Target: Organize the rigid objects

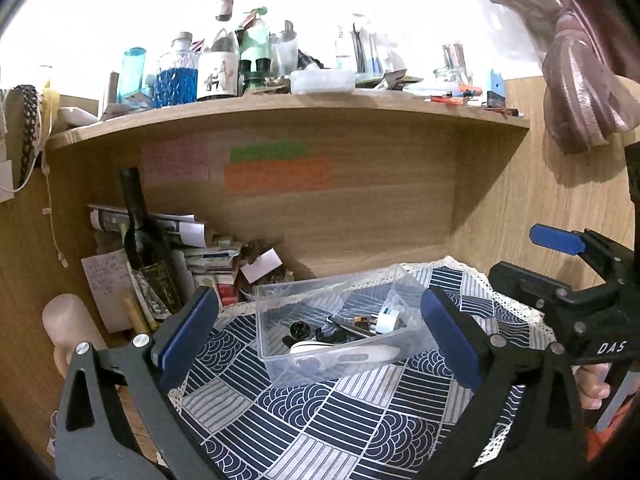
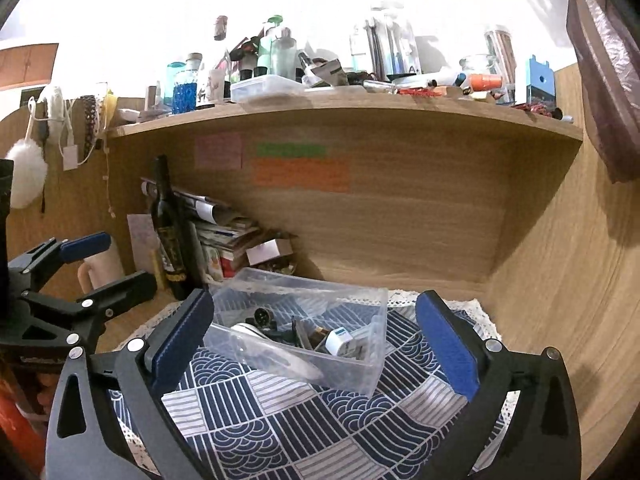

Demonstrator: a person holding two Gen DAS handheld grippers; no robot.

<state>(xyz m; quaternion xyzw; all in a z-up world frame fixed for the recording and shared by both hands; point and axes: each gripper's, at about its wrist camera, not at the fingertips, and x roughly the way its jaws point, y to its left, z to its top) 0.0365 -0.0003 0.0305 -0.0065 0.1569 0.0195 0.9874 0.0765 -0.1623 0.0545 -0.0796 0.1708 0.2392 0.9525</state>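
Observation:
A clear plastic box (image 1: 276,300) stands on a blue-and-white patterned cloth (image 1: 304,412) on the desk. It holds a white plug adapter (image 1: 387,320), a white oblong device (image 1: 344,354), a pen and small black parts. My left gripper (image 1: 320,338) is open and empty, jaws wide, just in front of the box. My right gripper (image 2: 316,344) is open and empty, jaws either side of the box (image 2: 372,364) in its view. The right gripper also shows at the right of the left wrist view (image 1: 560,264); the left gripper shows at the left of the right wrist view (image 2: 80,268).
A dark wine bottle (image 1: 146,248) and a pile of papers and boxes (image 1: 208,256) stand at the back left. A wooden shelf (image 1: 288,112) above carries bottles, jars and pens. Wooden walls close the back and right. A pink curtain (image 1: 572,92) hangs top right.

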